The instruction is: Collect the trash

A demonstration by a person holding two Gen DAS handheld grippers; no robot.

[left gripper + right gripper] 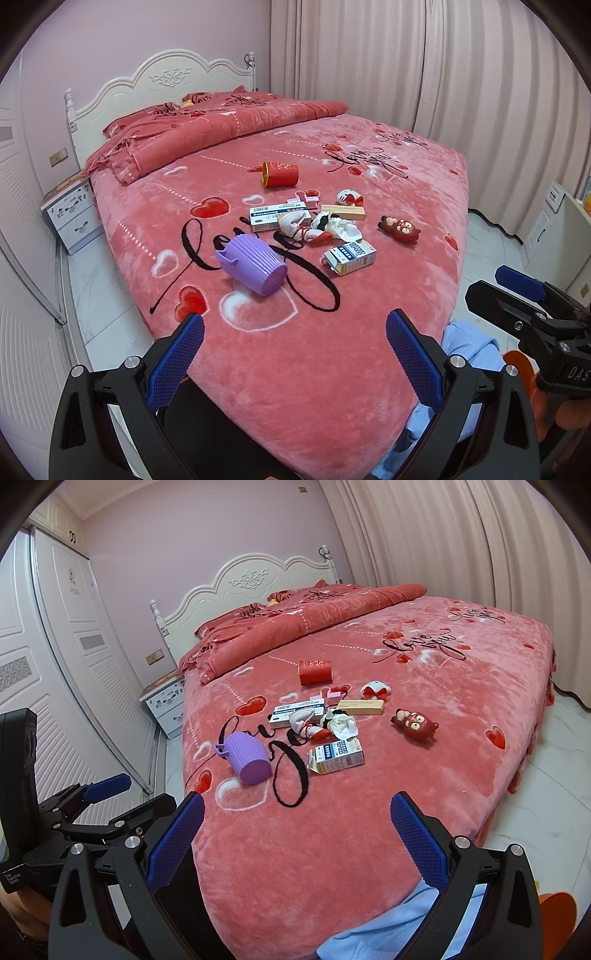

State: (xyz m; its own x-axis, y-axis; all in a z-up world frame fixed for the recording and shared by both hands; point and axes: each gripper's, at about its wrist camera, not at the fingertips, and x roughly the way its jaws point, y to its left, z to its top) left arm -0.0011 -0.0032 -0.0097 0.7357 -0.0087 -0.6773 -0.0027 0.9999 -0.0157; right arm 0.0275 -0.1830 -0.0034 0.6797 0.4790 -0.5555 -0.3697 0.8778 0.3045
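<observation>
A purple ribbed bin (pixel 255 266) (pixel 246 757) lies on its side on the pink bed. Beyond it lie an open white-and-blue carton (pixel 350 257) (pixel 337 756), a flat white medicine box (pixel 277 216) (pixel 297 710), crumpled white cloth or tissue (pixel 325 227) (pixel 332 723), a tan box (pixel 343 212) (pixel 360 706) and a red can (pixel 280 174) (pixel 314 672). My left gripper (pixel 295 350) is open and empty over the bed's foot. My right gripper (pixel 297 829) is open and empty beside it.
A red-brown toy figure (pixel 399 229) (pixel 416 725), a white-and-red toy (pixel 349 197) (pixel 376 690) and pink clips (pixel 306 197) lie among the items. A folded quilt (pixel 207 129) lies at the headboard. A nightstand (pixel 72 214) and wardrobe (pixel 74 664) stand left, curtains (pixel 424 66) right.
</observation>
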